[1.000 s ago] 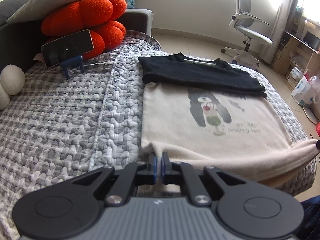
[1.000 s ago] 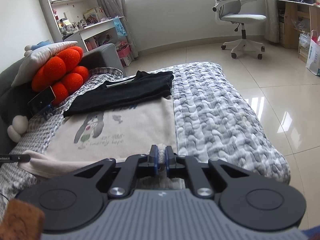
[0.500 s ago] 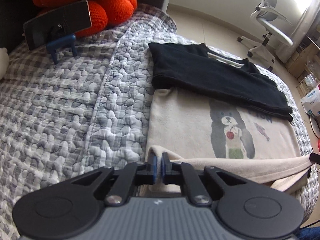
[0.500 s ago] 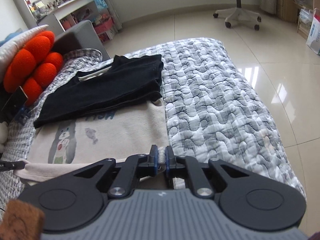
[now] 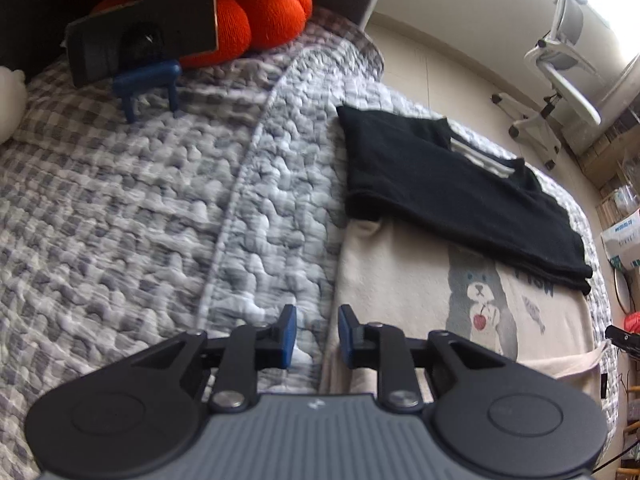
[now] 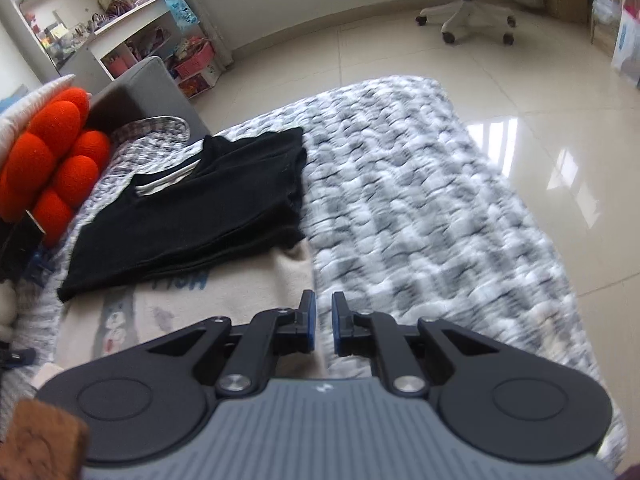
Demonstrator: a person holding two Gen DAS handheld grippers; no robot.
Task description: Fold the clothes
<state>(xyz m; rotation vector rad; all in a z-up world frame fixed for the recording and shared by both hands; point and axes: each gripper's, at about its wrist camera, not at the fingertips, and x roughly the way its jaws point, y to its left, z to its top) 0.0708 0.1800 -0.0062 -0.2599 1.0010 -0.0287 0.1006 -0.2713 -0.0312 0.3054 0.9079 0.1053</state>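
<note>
- Left wrist view: the left tool hangs with its jaws spread and nothing between them, low over the near left edge of a cream T-shirt lying on the bed.
- Right wrist view: the right tool is likewise parted and empty, poised above the cream shirt's near right edge, where cloth meets quilt.
- A black T-shirt sits folded at the far end of the cream one, overlapping its upper part.
- Judged from this: the black shirt appears finished; the cream shirt shows a doubled near hem, with its bear print still exposed, so further folds seem to remain.
- An orange cushion and a phone on a stand occupy the head of the bed.
</note>
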